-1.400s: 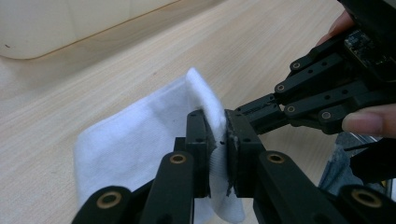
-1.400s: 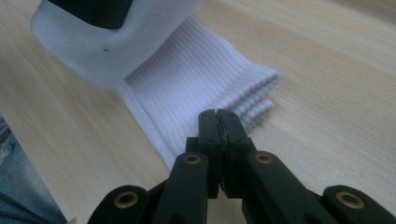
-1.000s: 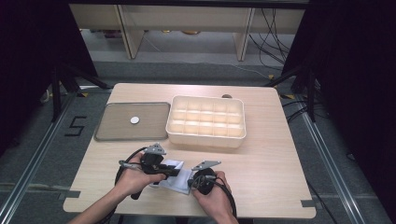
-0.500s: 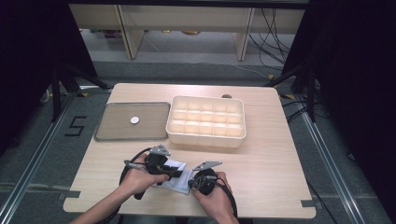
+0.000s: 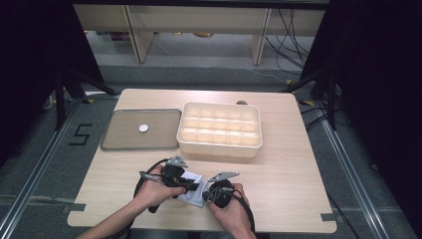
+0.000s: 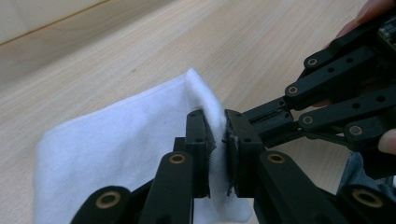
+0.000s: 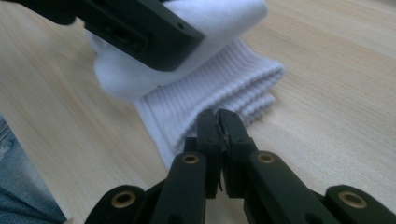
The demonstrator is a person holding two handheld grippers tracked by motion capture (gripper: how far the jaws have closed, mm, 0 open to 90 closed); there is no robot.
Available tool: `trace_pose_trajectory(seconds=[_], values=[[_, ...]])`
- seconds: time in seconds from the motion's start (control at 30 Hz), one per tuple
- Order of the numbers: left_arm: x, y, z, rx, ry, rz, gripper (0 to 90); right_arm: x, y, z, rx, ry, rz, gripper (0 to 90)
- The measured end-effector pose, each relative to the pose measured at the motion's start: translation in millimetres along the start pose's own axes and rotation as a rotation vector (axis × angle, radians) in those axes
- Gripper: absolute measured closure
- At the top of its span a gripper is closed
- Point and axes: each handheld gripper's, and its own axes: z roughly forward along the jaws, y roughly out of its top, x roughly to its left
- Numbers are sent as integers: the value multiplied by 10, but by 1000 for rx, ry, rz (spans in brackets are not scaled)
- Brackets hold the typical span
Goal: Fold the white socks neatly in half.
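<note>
Left gripper (image 6: 215, 140) clenched on white sock (image 6: 116, 140) fold, right gripper (image 7: 219, 123) clenched empty beside ribbed cuff (image 7: 219, 88), tray (image 5: 219, 130) beyond in high view.

Bench (image 5: 278, 164) with tray and compartment box

Pale wooden top. Cream box (image 5: 219, 129) of many small square compartments at the far middle; just left of the box, not quite touching, a flat grey tray (image 5: 124, 137) holding one small white disc (image 5: 143, 128), well left of the box.
</note>
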Motion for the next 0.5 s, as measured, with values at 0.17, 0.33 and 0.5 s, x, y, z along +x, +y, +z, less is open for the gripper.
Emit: trace_pose_trajectory(seconds=[0.17, 0.33, 0.5], values=[[-1, -13, 64, 8, -6, -6, 791, -17, 0, 4, -4, -1, -8, 875], [-23, -8, 73, -4, -25, -9, 721, -35, 2, -7, -8, -1, -5, 863], [-80, 15, 19, -30, -55, 16, 640, -53, -6, -70, -12, -5, 19, 857]])
